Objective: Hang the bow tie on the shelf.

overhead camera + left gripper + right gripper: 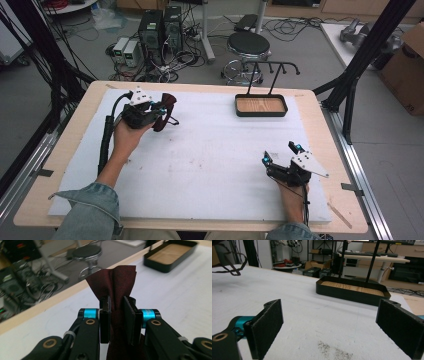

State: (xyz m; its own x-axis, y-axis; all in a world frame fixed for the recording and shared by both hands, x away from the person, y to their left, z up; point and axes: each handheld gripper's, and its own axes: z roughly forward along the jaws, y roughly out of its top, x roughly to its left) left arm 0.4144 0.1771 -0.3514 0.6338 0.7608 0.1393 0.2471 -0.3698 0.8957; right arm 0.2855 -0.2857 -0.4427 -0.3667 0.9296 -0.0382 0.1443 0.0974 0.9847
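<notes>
From the high view, a white mat (200,155) covers a pale wooden table (320,125); beyond it the grey floor carries computer towers (160,27), tangled cables and a round black stool (248,44). A black tray with a wooden base (261,105) sits at the mat's far right. The left gripper (159,111) is raised at far left, the right gripper (281,154) low at near right. In the left gripper view, its jaws are clamped on a dark red cloth (115,287). In the right gripper view, the jaws stand wide apart, holding nothing, over a grey smudge (332,351)
</notes>
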